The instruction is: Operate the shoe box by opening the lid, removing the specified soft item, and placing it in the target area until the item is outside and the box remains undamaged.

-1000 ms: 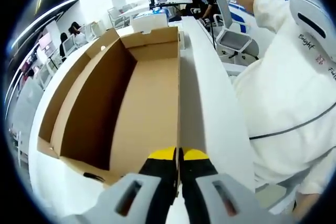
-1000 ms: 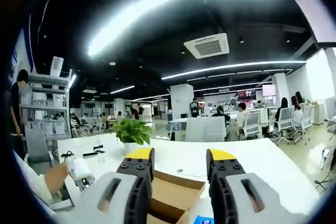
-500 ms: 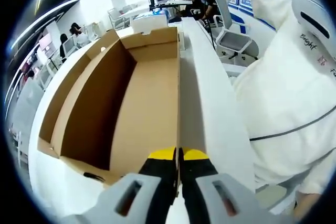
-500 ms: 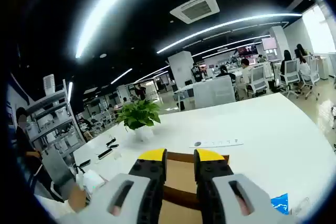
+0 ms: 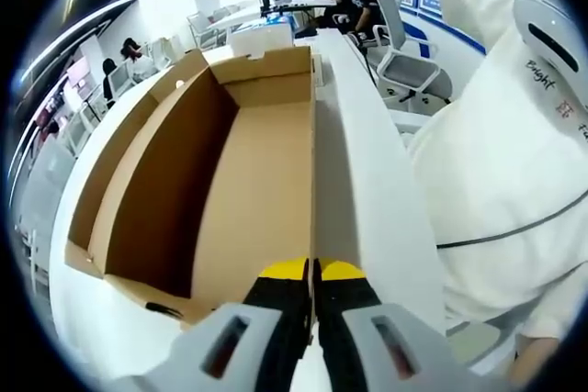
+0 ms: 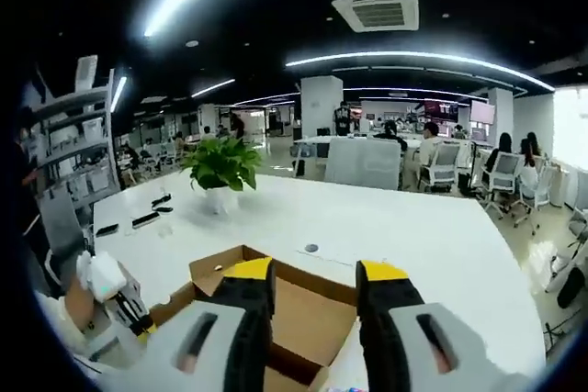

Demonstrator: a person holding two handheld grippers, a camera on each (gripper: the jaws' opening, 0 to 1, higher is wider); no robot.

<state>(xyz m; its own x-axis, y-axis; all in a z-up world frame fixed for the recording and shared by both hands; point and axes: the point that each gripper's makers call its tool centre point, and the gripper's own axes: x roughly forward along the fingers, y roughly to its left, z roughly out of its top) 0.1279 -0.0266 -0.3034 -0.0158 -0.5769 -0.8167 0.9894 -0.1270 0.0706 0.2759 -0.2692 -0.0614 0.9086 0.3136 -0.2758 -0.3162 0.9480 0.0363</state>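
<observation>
The shoe box (image 5: 248, 162) is open, and its brown cardboard inside looks bare, with no soft item to be seen. My left gripper (image 5: 312, 270) is shut on the box's near right edge, yellow tips pressed together over the thin cardboard. A white band (image 5: 367, 181) runs along that edge; I cannot tell whether it is lid or table. In the right gripper view the box (image 6: 308, 314) lies below my right gripper (image 6: 317, 273), which hovers above it, open, with nothing between its jaws.
A white table (image 6: 413, 236) stretches beyond the box, with a potted plant (image 6: 219, 167) and small dark items (image 6: 147, 218) at its far left. A person's hand (image 6: 96, 277) is at lower left. A person's white sleeve and torso (image 5: 505, 153) stand close on the right.
The right view has swung and tipped down toward the box, and my right gripper's jaws have spread wider than half a second ago. My left gripper and the box have stayed put.
</observation>
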